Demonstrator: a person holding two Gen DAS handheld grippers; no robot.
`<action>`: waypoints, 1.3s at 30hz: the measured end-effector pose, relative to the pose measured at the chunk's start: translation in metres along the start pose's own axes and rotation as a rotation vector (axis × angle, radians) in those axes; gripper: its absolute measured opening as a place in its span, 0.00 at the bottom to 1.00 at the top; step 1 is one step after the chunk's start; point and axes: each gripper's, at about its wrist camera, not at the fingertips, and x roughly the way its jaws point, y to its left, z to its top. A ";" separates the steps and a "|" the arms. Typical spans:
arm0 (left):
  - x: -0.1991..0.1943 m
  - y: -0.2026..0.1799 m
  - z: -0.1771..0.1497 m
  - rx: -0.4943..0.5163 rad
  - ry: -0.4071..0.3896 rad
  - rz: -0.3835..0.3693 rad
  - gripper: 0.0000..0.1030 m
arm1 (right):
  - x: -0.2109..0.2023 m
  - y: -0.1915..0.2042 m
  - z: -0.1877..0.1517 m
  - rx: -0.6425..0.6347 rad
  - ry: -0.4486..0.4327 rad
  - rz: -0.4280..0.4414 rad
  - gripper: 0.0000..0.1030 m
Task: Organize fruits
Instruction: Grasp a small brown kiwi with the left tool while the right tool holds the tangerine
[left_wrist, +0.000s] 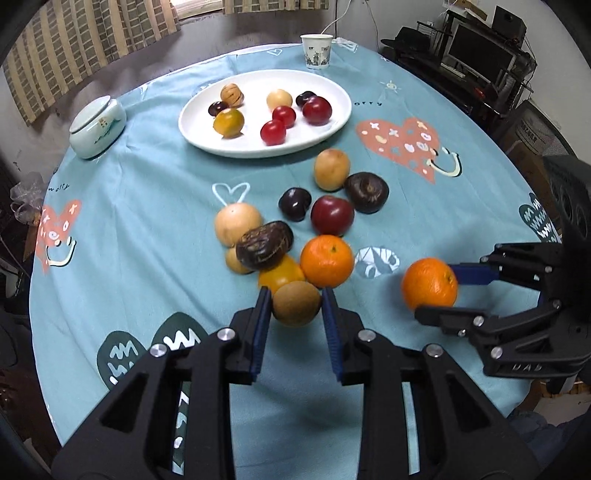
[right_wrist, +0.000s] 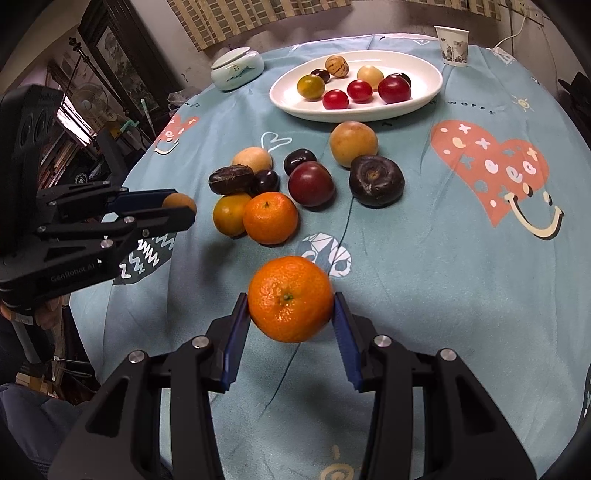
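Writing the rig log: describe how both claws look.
Both match: the left claw and right claw are matte black angular linkages with silver round bolts and blue ribbed finger pads. White lettering marks their bodies. No cables or sleeves show.

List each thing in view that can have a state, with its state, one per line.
left gripper: shut on the kiwi, lifted
kiwi: held between the left pads
right gripper: shut on the mandarin, lifted
mandarin: held between the right pads
white plate: holds eight small fruits
lidded jar: lid on
paper cup: upright; contents not visible
second mandarin: resting on the tablecloth among loose fruit
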 end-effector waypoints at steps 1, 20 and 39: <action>-0.001 -0.001 0.001 -0.001 -0.001 0.000 0.27 | 0.000 0.000 0.000 0.000 -0.001 0.000 0.44; -0.026 0.046 0.048 -0.100 -0.136 -0.074 0.27 | -0.016 -0.018 0.032 0.029 -0.072 0.006 0.44; -0.007 0.084 0.031 -0.115 -0.097 -0.076 0.63 | -0.013 -0.030 0.054 0.018 -0.074 0.022 0.44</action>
